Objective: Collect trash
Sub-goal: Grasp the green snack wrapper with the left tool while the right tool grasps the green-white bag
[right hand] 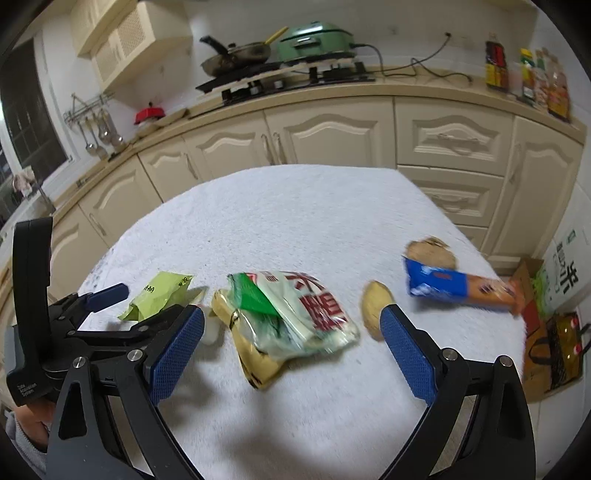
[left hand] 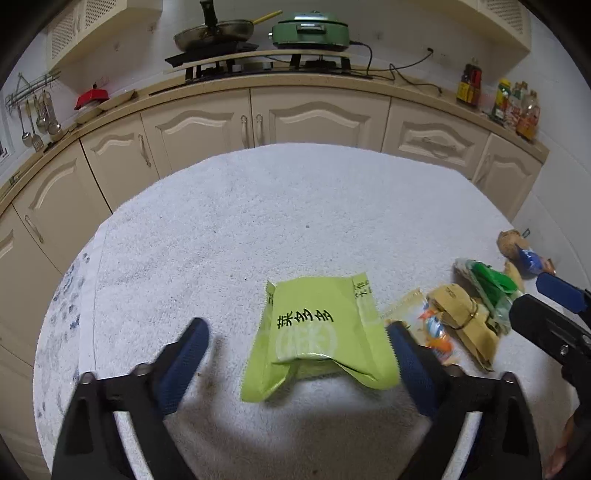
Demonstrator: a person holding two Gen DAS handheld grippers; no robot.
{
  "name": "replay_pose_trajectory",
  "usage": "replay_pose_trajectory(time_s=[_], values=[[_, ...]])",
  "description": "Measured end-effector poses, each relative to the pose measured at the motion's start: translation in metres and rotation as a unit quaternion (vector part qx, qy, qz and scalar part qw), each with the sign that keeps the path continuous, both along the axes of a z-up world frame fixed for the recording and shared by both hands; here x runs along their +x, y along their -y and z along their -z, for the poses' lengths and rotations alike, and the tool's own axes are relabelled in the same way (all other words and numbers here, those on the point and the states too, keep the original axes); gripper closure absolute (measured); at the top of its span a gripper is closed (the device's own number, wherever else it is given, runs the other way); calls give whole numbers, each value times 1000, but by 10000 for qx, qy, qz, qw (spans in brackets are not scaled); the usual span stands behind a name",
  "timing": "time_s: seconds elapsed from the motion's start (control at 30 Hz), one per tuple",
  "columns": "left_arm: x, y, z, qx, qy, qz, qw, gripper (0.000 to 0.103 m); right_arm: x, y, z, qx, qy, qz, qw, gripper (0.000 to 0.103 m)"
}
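A lime green wrapper (left hand: 317,336) lies on the white towel-covered table (left hand: 258,221), between the fingers of my open left gripper (left hand: 299,332); it also shows in the right wrist view (right hand: 159,295). To its right lie an orange-and-white wrapper (left hand: 432,328), a gold packet (left hand: 465,325) and a clear green-and-white bag (left hand: 487,284). My right gripper (right hand: 291,321) is open over the clear bag (right hand: 295,310) and gold packet (right hand: 255,354). A blue and orange biscuit pack (right hand: 458,288) and two brown scraps (right hand: 375,306) lie further right.
Cream kitchen cabinets (left hand: 317,118) run behind the table, with a stove, pan (left hand: 214,33) and green cooker (left hand: 310,31) on the counter. Bottles (right hand: 524,74) stand at the right. Cardboard boxes and a bag (right hand: 550,332) sit on the floor past the table's right edge.
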State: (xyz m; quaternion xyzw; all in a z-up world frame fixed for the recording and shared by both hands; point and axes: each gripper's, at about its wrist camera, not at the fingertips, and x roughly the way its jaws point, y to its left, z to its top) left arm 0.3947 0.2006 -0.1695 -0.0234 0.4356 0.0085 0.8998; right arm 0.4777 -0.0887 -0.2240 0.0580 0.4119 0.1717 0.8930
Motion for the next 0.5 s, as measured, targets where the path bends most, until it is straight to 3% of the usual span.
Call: replay_pose_trajectory(time_s=[0.03,0.13,0.23,0.3,0.5], values=[[13,-3,5,-78,-66,3,9999,44,3,-4,2,-40,0,-35,10000,5],[40,-5,7,-163,-72,-41,9998,57,10,-12,9,-80,-35,-126,9999,6],[36,-10,2,-235,-27,-84,9997,61,19,-15,15,-2,-141,-156,9998,14],[25,-13,-1,-250,19,-106,9996,62,22,-14,18,160,-255,-199,9993,28],[-10,-10,-12,-258,210,-114,9994,64,28,-5,19,697,-431,-196,9964,40]])
